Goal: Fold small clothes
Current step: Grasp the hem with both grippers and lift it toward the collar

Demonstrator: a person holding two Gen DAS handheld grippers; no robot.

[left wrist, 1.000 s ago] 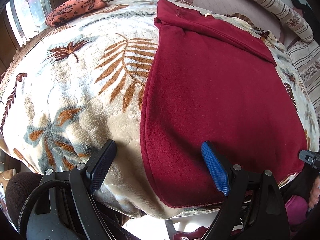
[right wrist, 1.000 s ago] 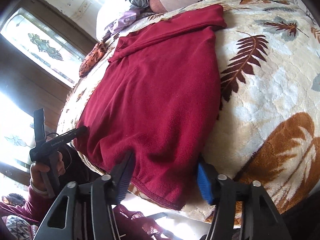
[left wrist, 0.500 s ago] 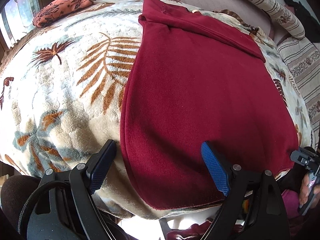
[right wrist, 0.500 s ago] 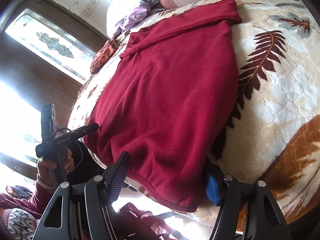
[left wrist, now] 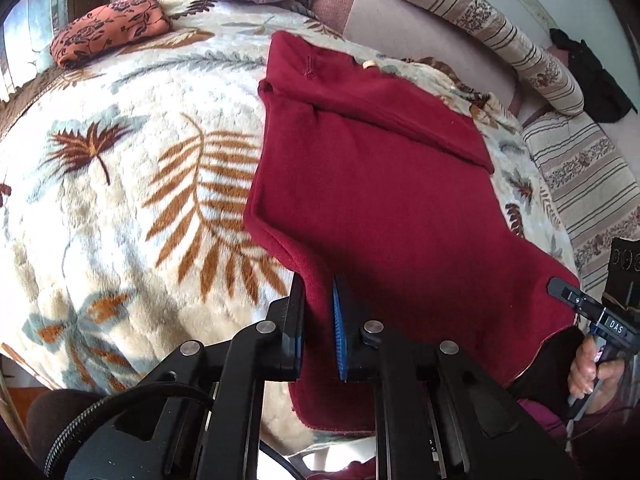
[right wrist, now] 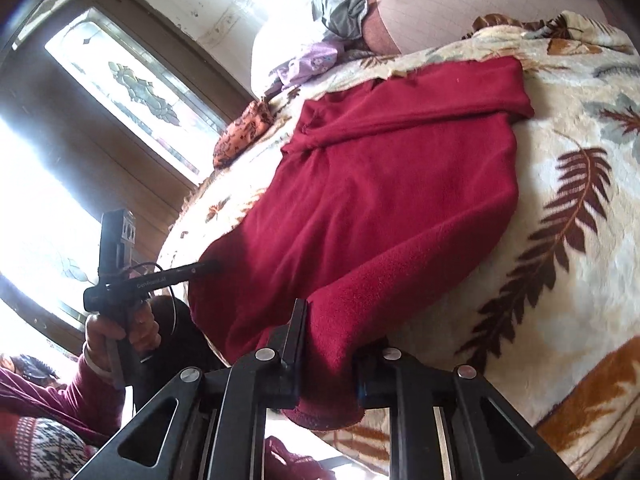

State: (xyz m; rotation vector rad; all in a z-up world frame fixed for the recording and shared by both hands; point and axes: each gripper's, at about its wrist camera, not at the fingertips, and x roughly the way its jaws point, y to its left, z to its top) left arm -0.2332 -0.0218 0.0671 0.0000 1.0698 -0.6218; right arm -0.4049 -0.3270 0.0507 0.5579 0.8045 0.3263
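The red sweater (left wrist: 384, 200) lies flat on the blanket (left wrist: 132, 208) of the bed, with its top part already folded over at the far end and its bottom hem hanging a little over the near edge. My left gripper (left wrist: 318, 320) is pressed together on the near left corner of the hem, so a ridge of cloth stands up between the two fingers. My right gripper (right wrist: 332, 364) pinches the near right corner in the same way; one finger is mostly hidden under the cloth. I think I hold both corners so that I can lift the hem evenly and carry it toward the far end for the next fold, without the cloth twisting. The sweater is a thick, soft fleece with a stitched edge, and it will bend easily but can sag in the middle. The blanket is plush, cream colored with brown and grey leaves, and probably grips the fleece slightly.
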